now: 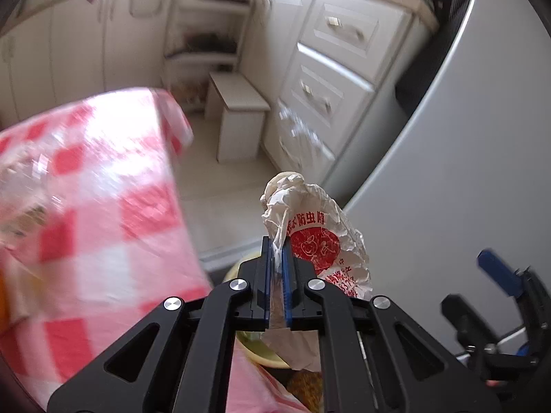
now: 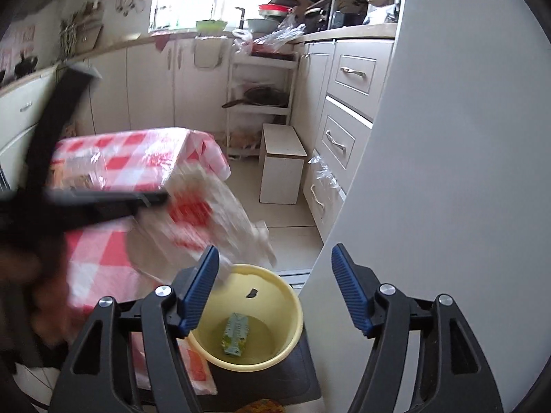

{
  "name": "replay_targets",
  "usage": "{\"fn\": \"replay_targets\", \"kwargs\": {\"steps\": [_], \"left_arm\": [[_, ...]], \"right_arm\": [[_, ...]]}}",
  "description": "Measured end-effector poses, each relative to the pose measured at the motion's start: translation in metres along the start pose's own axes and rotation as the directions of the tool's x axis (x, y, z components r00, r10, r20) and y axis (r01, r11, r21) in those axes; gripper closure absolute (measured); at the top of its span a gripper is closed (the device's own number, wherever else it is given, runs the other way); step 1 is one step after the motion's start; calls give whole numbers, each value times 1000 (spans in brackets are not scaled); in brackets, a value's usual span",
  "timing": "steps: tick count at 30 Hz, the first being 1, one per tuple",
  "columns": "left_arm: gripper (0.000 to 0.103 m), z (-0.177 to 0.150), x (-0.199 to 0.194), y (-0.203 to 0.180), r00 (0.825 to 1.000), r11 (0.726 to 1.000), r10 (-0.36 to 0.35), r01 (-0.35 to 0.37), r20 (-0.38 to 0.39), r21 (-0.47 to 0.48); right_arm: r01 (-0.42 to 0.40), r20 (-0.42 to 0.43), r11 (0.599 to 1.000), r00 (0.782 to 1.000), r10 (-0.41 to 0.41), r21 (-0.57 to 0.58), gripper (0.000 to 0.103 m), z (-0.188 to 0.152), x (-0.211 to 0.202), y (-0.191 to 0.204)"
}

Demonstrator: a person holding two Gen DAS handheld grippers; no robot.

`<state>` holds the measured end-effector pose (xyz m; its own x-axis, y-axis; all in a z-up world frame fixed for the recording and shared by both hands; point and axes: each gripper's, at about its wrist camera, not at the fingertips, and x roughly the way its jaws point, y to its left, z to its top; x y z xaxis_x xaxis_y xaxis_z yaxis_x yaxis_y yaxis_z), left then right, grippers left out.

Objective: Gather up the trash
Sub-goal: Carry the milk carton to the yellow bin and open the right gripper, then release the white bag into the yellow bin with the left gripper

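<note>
While the left tool points steeply downward, its blue pads pinch a crumpled white paper wrapper printed with a red emblem and red characters; the paper runs through the narrow slot between the pads, with most of its bulk bunched ahead of the tips and a tail hanging below the body of the tool.

The wrapper's long axis follows the line of the fingers. In the right wrist view this same wrapper appears as a blurred pale mass hanging above the near-left rim of the yellow basin, which stands on a dark surface beside the red-and-white checked tablecloth.

From the left tool, the basin lies below and slightly behind the pads, mostly hidden by the tool's frame. One piece of trash, a small green carton, already rests flat in the basin.

The right tool stands spread wide with nothing between its ribbed pads, and the basin sits directly beneath and ahead of it.

Judgement: the left hand is the one carrying the load and is the nearer to a drop. The deciding relation is vertical: the wrapper must be brought fully over the basin's opening, not its rim, before release. A light crumpled paper may drift or snag on a pad.
</note>
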<state>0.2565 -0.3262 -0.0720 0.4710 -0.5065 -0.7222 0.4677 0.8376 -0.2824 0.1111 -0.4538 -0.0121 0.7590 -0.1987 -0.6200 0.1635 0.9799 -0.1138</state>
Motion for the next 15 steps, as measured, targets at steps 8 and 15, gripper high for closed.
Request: {"fn": "replay_targets", "kwargs": {"steps": [8,15], "left_arm": [[55,2,-27,23,999,999,26,-25,44,-45],[43,5,-105,68,982,991,87,-68,166,-119]], "right_arm": [[-55,30,998,998,55,-26,37,10,0,24],[-119,56,993,991,119,-15,36,22,-1,41]]}}
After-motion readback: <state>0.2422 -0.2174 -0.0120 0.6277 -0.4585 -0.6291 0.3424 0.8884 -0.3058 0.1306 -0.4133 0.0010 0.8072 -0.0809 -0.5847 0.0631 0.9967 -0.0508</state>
